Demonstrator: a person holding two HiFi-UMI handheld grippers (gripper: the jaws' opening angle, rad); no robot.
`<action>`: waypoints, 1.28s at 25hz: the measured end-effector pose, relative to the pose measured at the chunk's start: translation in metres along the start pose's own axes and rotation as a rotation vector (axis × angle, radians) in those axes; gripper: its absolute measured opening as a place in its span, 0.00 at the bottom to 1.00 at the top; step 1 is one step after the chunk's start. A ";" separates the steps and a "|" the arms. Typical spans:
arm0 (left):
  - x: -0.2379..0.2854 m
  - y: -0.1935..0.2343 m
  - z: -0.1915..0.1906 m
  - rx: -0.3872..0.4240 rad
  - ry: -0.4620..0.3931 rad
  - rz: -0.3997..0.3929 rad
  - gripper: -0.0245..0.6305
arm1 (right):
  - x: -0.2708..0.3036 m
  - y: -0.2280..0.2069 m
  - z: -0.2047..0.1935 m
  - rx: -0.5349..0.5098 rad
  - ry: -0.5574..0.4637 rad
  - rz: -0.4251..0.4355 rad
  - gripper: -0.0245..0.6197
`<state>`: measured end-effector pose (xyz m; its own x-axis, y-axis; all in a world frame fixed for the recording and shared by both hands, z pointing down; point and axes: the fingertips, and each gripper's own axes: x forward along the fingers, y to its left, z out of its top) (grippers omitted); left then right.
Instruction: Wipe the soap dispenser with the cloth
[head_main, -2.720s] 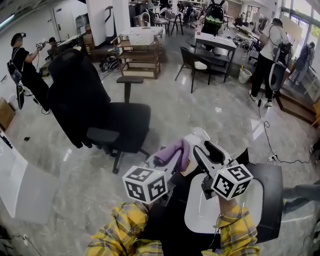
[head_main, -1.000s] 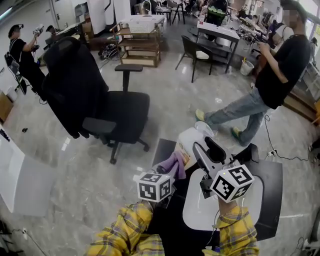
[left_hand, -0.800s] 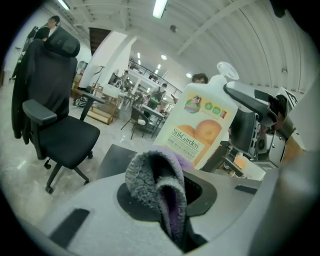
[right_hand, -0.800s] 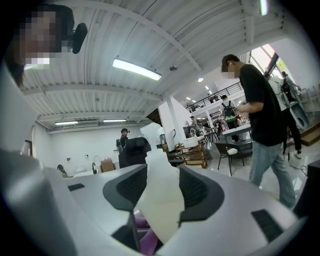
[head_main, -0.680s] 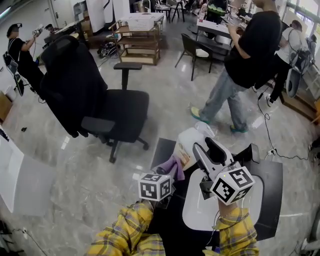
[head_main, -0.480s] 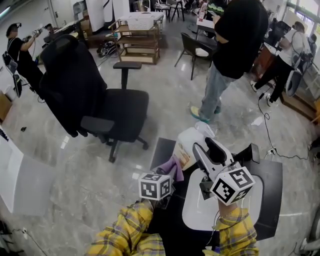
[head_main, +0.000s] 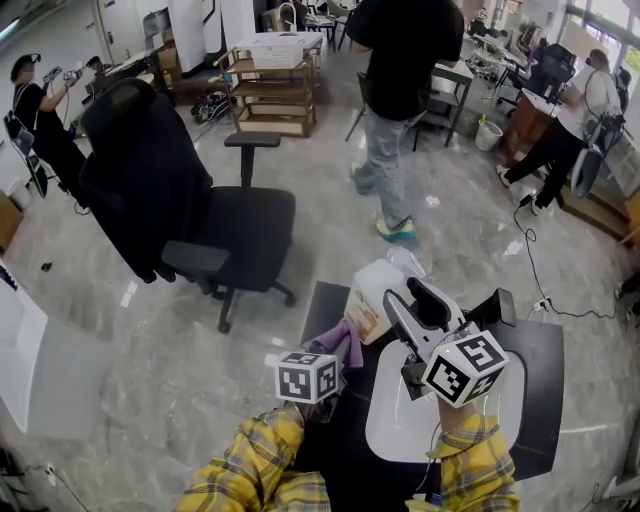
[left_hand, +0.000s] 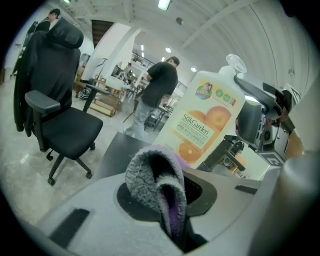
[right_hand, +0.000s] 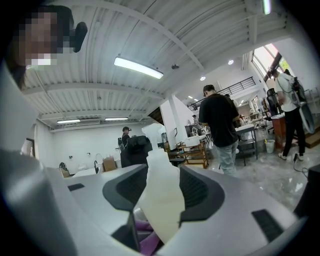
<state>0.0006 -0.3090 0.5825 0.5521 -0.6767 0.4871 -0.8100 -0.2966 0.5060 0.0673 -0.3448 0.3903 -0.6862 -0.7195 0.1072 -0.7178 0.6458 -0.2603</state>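
Between my right gripper's (head_main: 412, 300) jaws sits the clamped soap dispenser (head_main: 372, 292), left gripper (head_main: 338, 360) pinching the cloth (head_main: 346, 338) just beside it, looks mid-wipe; next needs pressing and rubbing.

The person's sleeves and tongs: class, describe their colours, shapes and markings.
Both sleeves are yellow plaid. The left tongs and right tongs are pale grey shells with black pads; each carries a white cube printed with black square markers.
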 end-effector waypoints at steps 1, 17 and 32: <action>-0.004 0.000 0.002 -0.004 -0.008 -0.004 0.11 | -0.001 0.002 0.001 0.003 -0.002 0.019 0.31; -0.079 -0.046 0.038 0.077 -0.136 -0.088 0.11 | -0.006 0.013 0.019 -0.234 0.073 0.309 0.40; -0.131 -0.059 0.033 0.093 -0.171 -0.046 0.11 | 0.022 0.021 0.022 -0.329 0.134 0.497 0.42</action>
<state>-0.0304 -0.2250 0.4656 0.5538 -0.7631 0.3331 -0.8039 -0.3856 0.4529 0.0394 -0.3521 0.3662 -0.9419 -0.2873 0.1741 -0.2921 0.9564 -0.0024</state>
